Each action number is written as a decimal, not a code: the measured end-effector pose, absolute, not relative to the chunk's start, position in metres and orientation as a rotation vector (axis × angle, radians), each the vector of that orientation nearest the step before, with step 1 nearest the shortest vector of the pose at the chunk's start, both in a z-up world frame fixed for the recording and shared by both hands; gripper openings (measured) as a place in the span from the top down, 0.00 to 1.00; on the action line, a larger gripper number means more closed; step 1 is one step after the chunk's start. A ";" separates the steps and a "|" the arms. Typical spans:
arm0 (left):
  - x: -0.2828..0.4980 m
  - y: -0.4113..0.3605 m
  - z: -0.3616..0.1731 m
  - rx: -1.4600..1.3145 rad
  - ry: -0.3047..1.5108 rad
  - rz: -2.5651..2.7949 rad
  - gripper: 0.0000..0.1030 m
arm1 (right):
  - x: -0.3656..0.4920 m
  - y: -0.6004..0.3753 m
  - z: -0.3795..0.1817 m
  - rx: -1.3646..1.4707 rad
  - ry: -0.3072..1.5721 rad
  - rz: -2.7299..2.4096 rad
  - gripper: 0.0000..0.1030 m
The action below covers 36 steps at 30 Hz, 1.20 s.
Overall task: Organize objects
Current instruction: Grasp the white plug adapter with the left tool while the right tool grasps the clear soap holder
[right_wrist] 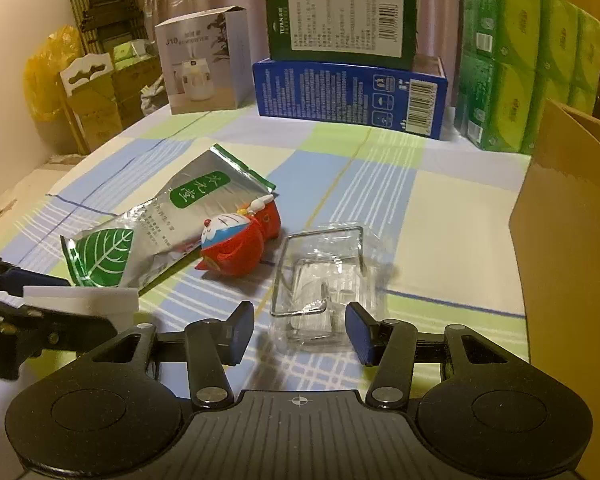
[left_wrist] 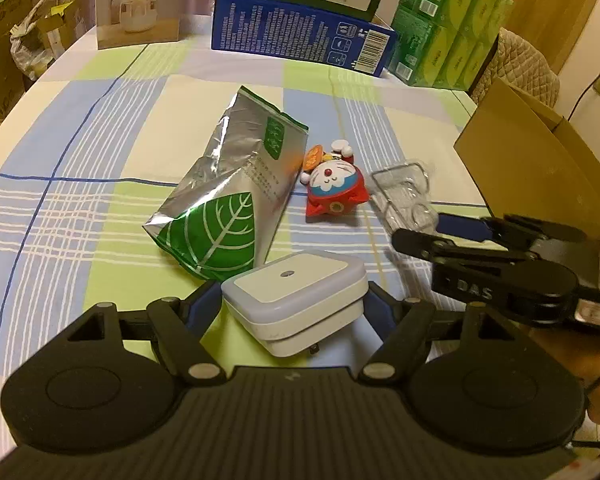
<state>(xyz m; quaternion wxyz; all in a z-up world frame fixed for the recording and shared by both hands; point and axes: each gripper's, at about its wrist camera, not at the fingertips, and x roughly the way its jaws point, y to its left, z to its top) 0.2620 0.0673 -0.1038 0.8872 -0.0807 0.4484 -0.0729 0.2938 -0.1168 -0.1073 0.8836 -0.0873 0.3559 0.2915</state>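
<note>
Night light (left_wrist: 296, 300): white and square, clamped between the left gripper's (left_wrist: 296, 308) jaws, held above the checked table (left_wrist: 80, 208).
Right gripper (right_wrist: 300, 334): jaws apart, with the near end of the clear plastic tray (right_wrist: 324, 276) between them, not gripped.
Foil pouch (left_wrist: 228, 196): silver with a green leaf, lying just ahead of the left jaws.
Red toy figure (right_wrist: 236, 240): on its side, ahead and left of the right jaws, touching the pouch.
Cardboard box (right_wrist: 572, 240): right of the right jaws.
</note>
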 end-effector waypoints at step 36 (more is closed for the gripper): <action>0.224 0.069 -0.089 -0.118 0.911 -0.135 0.30 | 0.212 -0.119 -0.101 -0.435 0.767 0.665 0.50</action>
